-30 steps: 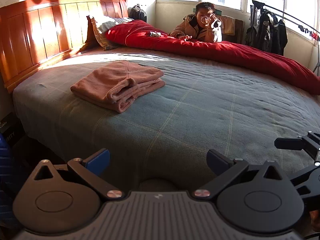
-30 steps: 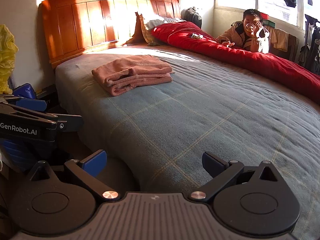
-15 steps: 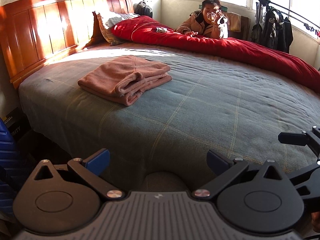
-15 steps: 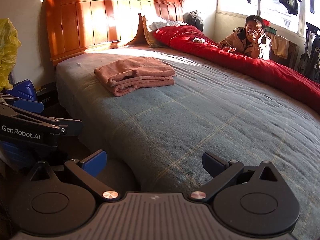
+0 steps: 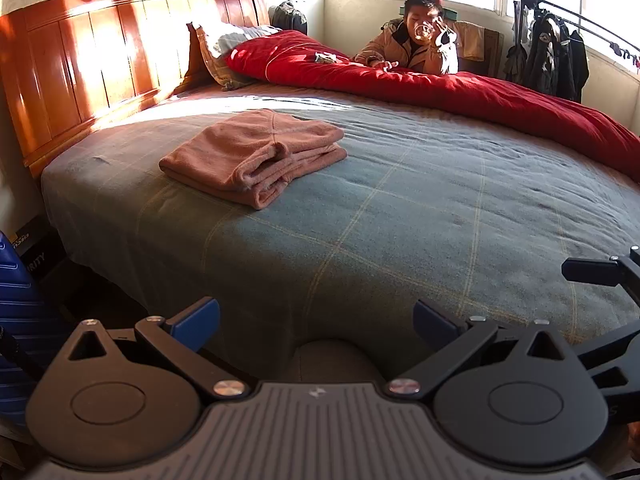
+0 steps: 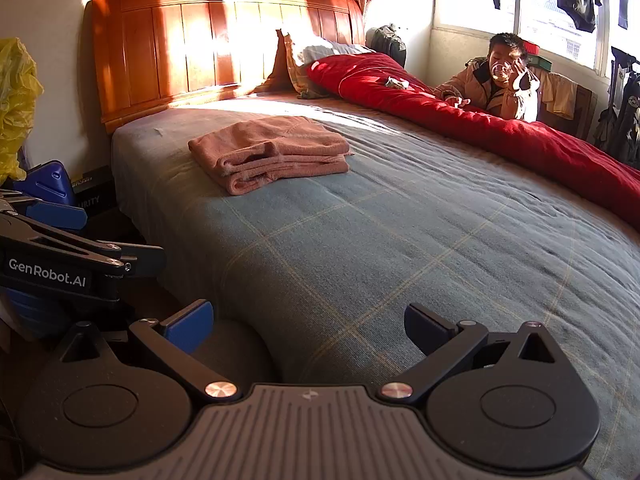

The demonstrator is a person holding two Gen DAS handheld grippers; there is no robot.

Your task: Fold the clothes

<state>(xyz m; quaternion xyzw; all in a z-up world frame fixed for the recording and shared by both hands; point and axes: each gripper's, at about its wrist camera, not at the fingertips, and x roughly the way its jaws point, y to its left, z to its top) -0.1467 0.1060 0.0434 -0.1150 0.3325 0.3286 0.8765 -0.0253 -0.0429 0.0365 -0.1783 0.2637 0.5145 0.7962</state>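
A sunlit bedroom holds a wide bed (image 5: 400, 220) with a grey-green checked cover, a wooden headboard (image 6: 224, 48) and a red quilt (image 5: 460, 96) along the far side. The left gripper (image 5: 316, 320) hangs at the near edge of the bed, jaws spread and holding nothing; the right gripper (image 6: 308, 322) is beside it, jaws also spread and empty. The pink garment (image 5: 256, 152) lies already folded, well apart from both, forward and to the left toward the headboard. Its long axis runs roughly across the view. The left gripper seems a little nearer. Both point level over the bed. A person (image 6: 496, 84) sits behind the quilt.
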